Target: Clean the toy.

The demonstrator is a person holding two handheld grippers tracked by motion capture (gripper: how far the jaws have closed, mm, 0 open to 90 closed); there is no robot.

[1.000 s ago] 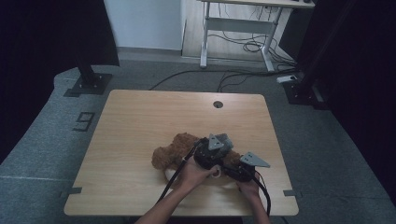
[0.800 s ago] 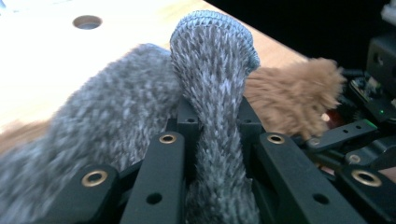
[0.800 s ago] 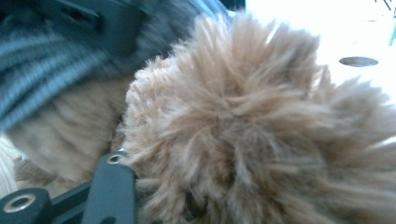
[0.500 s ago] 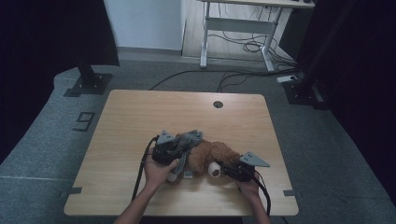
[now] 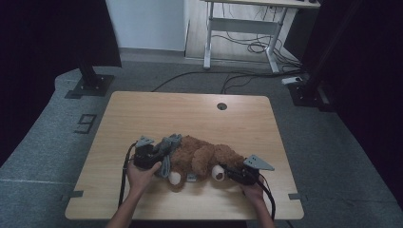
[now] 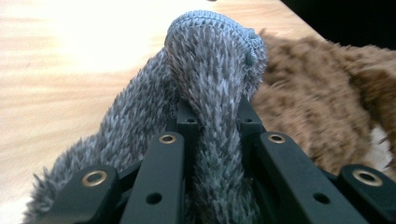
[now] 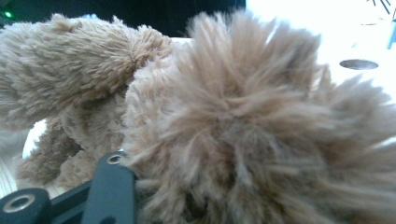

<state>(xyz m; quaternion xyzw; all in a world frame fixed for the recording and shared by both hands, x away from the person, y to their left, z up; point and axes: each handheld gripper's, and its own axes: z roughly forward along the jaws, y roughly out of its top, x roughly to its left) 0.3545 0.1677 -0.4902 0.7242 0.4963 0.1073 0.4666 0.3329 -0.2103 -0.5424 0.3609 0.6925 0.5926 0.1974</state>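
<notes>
Tongs: left tongs (image 5: 159,153) clamped on grey knit (image 6: 212,93) at bear's (image 5: 202,156) left end; right tongs (image 5: 227,172) seemingly gripping bear's fur, right end. Bear lies lengthwise between them, mid-tabletop (image 5: 190,114).

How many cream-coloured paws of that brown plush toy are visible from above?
2: one paw at the toy's near left, by the grey knit piece; another paw beside the right gripper. Others may be hidden underneath.
</notes>
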